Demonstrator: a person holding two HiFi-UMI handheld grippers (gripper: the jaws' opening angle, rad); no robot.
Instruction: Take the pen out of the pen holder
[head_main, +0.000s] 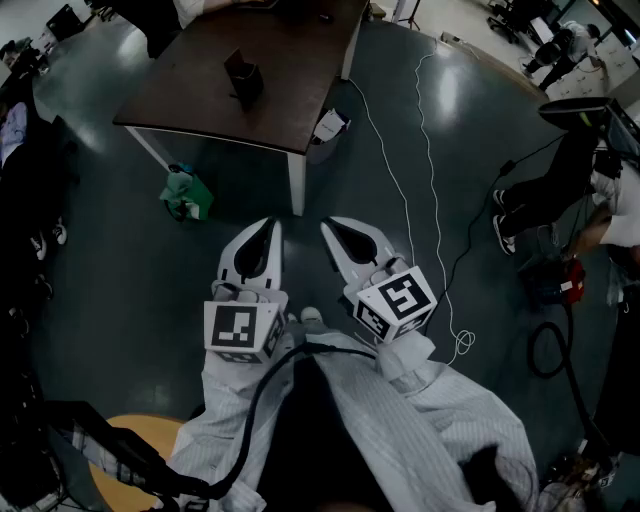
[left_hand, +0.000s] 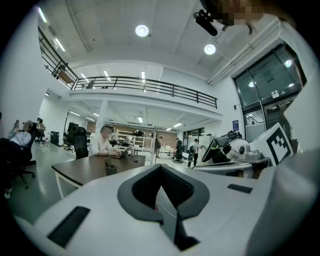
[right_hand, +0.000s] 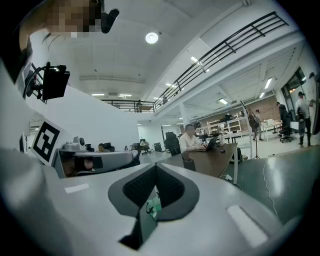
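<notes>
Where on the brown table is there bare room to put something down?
The table is bare on both sides of the pen holder and along its near edge. The far end is crowded: a seated person works there.

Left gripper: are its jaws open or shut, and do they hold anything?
Shut and empty. The left gripper shows its jaws meeting at the tips, nothing between them. The pen holder stands on the table, out ahead.

The white left gripper (head_main: 266, 235) and white right gripper (head_main: 335, 235) are held side by side close to the body, roughly level, tips angled toward each other. Each one's black-padded jaws are pressed together on nothing. Pale striped sleeves (head_main: 450, 400) cover both forearms.
</notes>
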